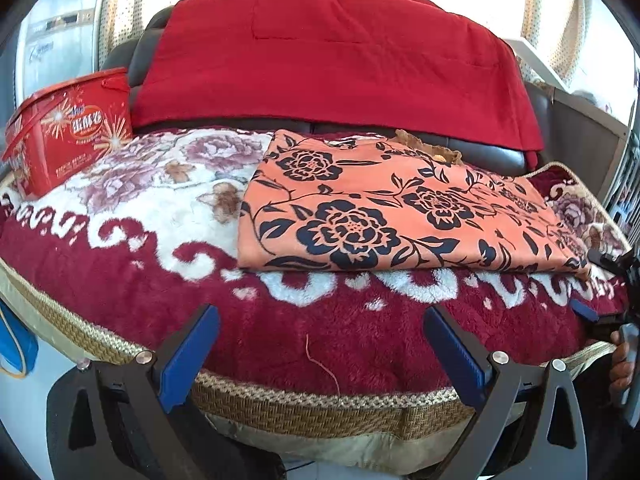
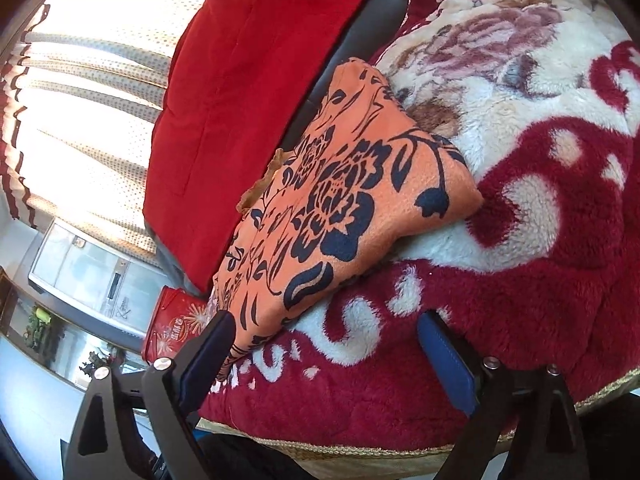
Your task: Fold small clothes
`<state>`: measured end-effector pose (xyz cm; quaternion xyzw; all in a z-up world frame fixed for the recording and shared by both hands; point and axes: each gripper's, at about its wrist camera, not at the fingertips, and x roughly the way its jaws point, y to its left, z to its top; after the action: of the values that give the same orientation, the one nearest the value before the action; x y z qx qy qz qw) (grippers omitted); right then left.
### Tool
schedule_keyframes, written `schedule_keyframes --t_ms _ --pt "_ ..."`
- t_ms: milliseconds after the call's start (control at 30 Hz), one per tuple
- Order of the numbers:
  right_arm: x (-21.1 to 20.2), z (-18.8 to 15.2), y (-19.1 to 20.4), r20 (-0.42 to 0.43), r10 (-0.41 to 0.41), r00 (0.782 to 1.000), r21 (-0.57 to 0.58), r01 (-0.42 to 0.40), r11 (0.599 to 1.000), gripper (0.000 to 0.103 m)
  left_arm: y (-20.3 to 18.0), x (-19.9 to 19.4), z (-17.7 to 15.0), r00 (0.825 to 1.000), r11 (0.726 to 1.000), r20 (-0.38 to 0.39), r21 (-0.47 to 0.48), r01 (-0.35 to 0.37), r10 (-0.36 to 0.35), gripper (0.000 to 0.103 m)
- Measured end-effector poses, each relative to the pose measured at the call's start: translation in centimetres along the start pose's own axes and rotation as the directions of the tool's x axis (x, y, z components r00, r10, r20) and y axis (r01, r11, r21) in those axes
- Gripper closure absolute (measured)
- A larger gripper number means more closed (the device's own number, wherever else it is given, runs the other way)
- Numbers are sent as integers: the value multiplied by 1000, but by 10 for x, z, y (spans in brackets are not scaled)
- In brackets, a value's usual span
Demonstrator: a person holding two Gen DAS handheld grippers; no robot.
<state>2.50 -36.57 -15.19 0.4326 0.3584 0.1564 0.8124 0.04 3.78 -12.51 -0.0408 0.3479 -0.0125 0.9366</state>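
Folded orange cloth [image 1: 400,204] lies beyond both grippers' parted jaws.

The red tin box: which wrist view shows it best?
The left wrist view: the red tin box stands whole on the plush blanket, its label visible. In the right wrist view it is small, partly hidden behind the orange cloth.

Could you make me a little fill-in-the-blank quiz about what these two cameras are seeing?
1. The orange cloth carries a dark ____ pattern.
2. The red tin stands to the cloth's ____ in the left wrist view.
3. Both the left gripper and right gripper hold ____.

Missing: flower; left; nothing
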Motion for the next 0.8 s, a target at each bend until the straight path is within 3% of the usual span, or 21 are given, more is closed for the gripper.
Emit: schedule_keyframes --t_ms 267,400,600,800 --pt "-2 3 -6 -3 25 1000 14 -25 1000 9 -13 3 0 1000 999 1 48 -5 5 1" --pt "-4 2 -7 -1 31 1000 20 -31 999 9 -13 6 -4 998 995 -18 82 -52 54 1" --pt "-2 5 -6 -4 19 1000 13 -19 1000 8 -11 -9 3 995 995 71 58 -80 76 1" --pt "0 1 1 14 -19 1000 -17 19 1000 7 -1 -8 -4 998 997 45 66 -36 33 1"
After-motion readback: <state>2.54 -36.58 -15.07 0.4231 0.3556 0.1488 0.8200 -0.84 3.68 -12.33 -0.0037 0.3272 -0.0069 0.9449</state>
